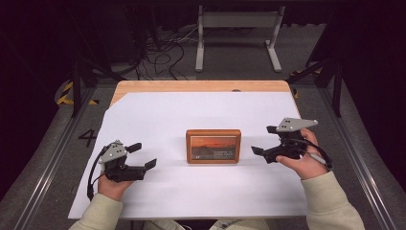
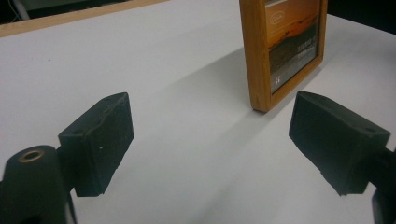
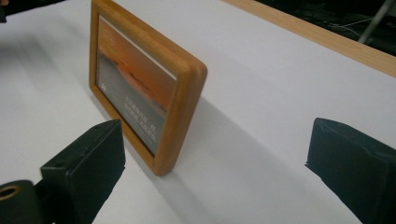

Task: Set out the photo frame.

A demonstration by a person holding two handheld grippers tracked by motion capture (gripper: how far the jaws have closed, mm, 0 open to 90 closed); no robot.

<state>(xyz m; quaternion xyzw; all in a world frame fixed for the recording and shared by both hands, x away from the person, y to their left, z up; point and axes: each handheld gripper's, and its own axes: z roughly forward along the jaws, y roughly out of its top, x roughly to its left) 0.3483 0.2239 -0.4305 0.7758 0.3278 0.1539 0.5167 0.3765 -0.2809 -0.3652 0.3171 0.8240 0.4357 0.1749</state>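
Both claws, left (image 1: 143,155) and right (image 1: 265,140), gape empty; between them stands the wooden picture frame (image 1: 213,146), untouched.

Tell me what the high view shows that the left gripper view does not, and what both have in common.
Only the high view: the person's two hands, the left gripper and right gripper seen from outside, both with open jaws and nothing between them, the whole wooden table, the floor with cables and a grey stand behind.

Only the left gripper view: its two black jaws from close, and the frame's lower corner resting on the sheet.

Both: the wooden picture frame with a sunset picture, standing on the white sheet.
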